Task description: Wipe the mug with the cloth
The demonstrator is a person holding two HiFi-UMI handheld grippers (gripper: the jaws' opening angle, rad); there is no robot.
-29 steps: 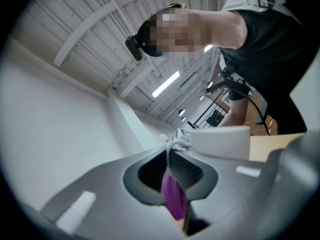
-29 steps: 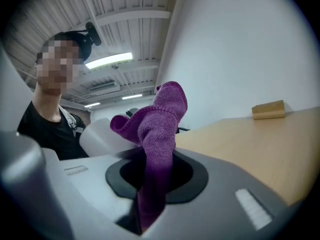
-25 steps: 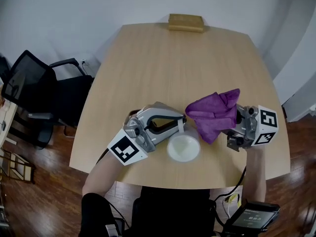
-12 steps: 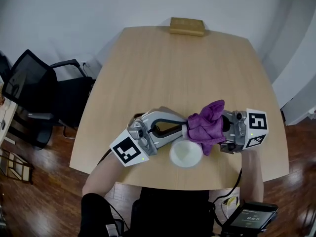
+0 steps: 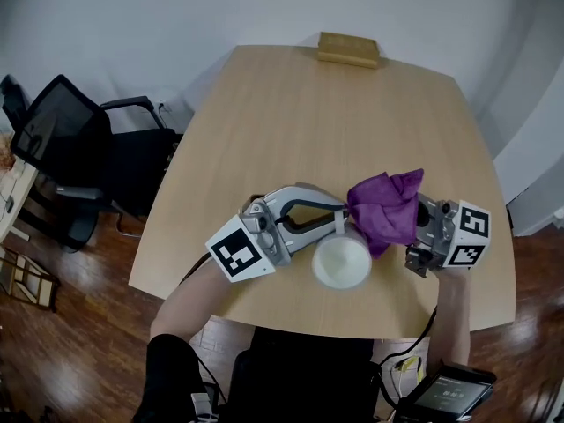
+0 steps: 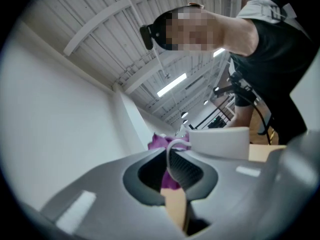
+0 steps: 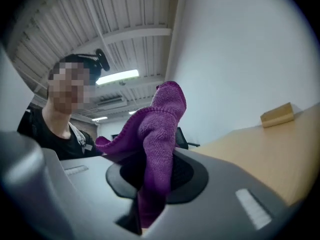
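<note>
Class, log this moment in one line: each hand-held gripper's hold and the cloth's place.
left hand-held gripper: mug by handle | right hand-held gripper: cloth | cloth: at mug rim

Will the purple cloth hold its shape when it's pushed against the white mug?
Probably floppy: the purple microfibre cloth bunches in soft folds past the right tongs. Likely light and grippy, given its fuzzy pile. It should mould around the round white mug.

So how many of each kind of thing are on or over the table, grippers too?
white mug: 1
purple cloth: 1
wooden block: 1
grippers: 2 (left gripper, right gripper)
Total: 5
</note>
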